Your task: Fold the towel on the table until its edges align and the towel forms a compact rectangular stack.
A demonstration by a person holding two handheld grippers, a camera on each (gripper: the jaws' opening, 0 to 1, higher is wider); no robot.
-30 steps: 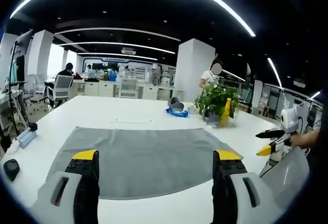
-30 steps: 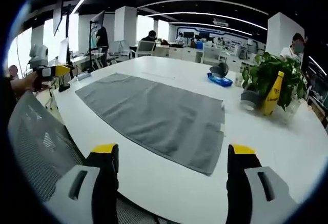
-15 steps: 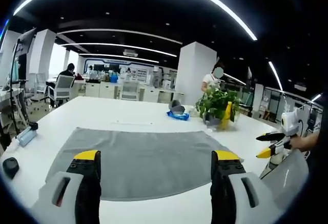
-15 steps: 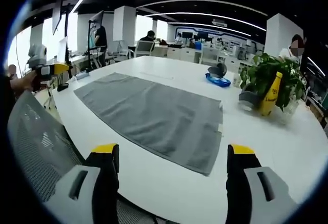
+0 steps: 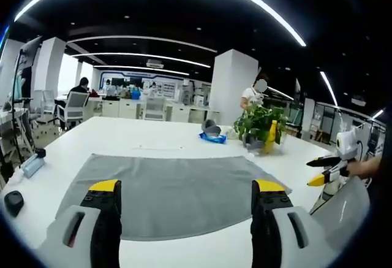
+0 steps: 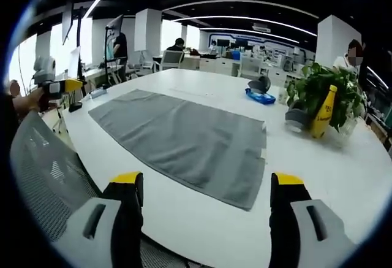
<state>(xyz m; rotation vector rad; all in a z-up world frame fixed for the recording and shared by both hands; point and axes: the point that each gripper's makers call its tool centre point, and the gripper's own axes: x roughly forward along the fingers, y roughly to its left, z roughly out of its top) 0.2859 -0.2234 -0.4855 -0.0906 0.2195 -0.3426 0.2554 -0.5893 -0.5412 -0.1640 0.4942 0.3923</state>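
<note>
Yellow-tipped, the left claw [image 5: 184, 188] has its jaws wide apart with nothing between them, held above the near edge of the white table [image 5: 147, 136]. The grey towel [image 5: 168, 191] lies flat and unfolded just beyond the tips, spreading from 9 to 3 o'clock across the left gripper view. At 3 o'clock the right claw [image 5: 321, 171] enters, held by a hand, above a mesh chair back [image 5: 343, 210]. Toward 1 o'clock stand a potted plant [image 5: 257, 124] and a yellow bottle [image 5: 271, 136] beside it; a blue item [image 5: 211, 137] lies near 12 o'clock.

In the right gripper view the right claw [image 6: 202, 185] is likewise spread wide and holds nothing, poised over the table's near edge [image 6: 202, 231]. The towel [image 6: 184, 139] lies flat beyond the tips, running from 10 o'clock toward the centre, one corner close to the right jaw. The left claw [image 6: 58, 87] shows at 9 o'clock in a hand. The plant [image 6: 318, 90] and bottle [image 6: 323, 118] stand at 2 o'clock, well apart from the towel.
</note>
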